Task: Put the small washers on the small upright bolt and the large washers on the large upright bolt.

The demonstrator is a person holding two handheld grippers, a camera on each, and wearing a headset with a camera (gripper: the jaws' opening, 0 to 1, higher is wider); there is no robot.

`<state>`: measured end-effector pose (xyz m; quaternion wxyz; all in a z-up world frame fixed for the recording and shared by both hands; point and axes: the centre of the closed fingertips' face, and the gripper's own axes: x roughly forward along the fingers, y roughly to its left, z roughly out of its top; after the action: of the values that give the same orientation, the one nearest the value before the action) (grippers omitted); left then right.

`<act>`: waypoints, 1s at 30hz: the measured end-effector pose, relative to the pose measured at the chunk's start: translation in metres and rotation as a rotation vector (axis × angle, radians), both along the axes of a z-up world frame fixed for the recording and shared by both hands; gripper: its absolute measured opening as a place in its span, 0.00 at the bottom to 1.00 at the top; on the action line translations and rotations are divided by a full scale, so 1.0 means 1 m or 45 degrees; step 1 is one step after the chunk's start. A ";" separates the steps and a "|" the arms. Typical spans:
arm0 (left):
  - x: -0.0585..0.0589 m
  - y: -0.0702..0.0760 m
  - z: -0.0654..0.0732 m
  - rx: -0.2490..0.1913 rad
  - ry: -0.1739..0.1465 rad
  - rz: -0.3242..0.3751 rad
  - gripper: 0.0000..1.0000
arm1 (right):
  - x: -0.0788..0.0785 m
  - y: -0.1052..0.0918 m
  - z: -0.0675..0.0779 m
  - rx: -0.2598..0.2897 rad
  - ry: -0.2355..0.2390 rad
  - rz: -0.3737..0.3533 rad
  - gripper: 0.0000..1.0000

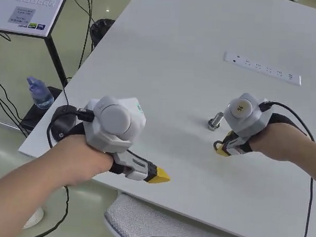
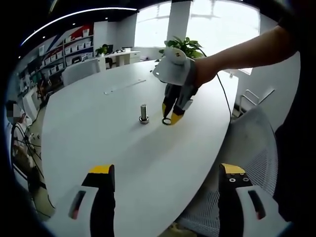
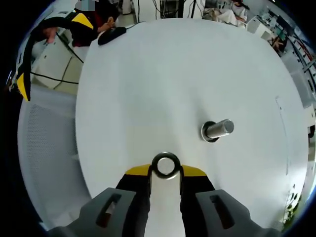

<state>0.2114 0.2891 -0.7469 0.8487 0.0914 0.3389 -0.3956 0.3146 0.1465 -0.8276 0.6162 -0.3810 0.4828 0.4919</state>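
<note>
Head view, left gripper [image 1: 158, 175]: nearest the person, low over the near edge of the surface [image 1: 166, 56], roughly level, with the left forearm [image 1: 29, 191] reaching in from the lower left. In the left gripper view its fingers [image 2: 101, 195] are spread wide with nothing between them.
Right gripper [image 1: 223, 148]: farther in and tipped down toward the surface, the right forearm [image 1: 298, 151] coming in from the right. Its fingers are pinching the washer.
Washer [image 3: 166, 165]: a metal ring caught by its rim between the yellow tips, hole clear and facing forward. It is on or just over the surface; which cannot be told.
Handling: judged stiff, light and slick. A thin ring may swivel or slip in a rim pinch, so a firm hold on two opposite edge points, with the hole left unblocked, suits it.
Bolt [image 3: 217, 129]: upright on the surface, just beyond the washer and to one side, apart from it. A dark ring sits at its foot; bolt head or washer cannot be told, nor whether this is the large or small bolt.
Next move: probably calls for levelling the ring and centring it over the bolt's top.
Power strip [image 1: 262, 69]: far back, well apart.
</note>
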 end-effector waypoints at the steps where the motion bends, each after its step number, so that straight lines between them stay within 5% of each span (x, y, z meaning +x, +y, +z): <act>1: -0.001 0.000 0.000 0.000 0.001 -0.002 0.87 | 0.001 -0.002 0.001 0.002 -0.003 -0.005 0.22; 19: -0.010 -0.001 -0.002 -0.007 0.019 0.002 0.85 | 0.023 -0.005 0.018 0.017 -0.036 -0.033 0.22; 30: -0.003 0.002 0.000 -0.048 -0.018 0.038 0.93 | 0.053 0.003 0.038 0.023 -0.073 -0.025 0.22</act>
<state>0.2086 0.2909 -0.7467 0.8585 0.0732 0.3268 -0.3884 0.3678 0.1495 -0.7897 0.6380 -0.3846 0.4641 0.4792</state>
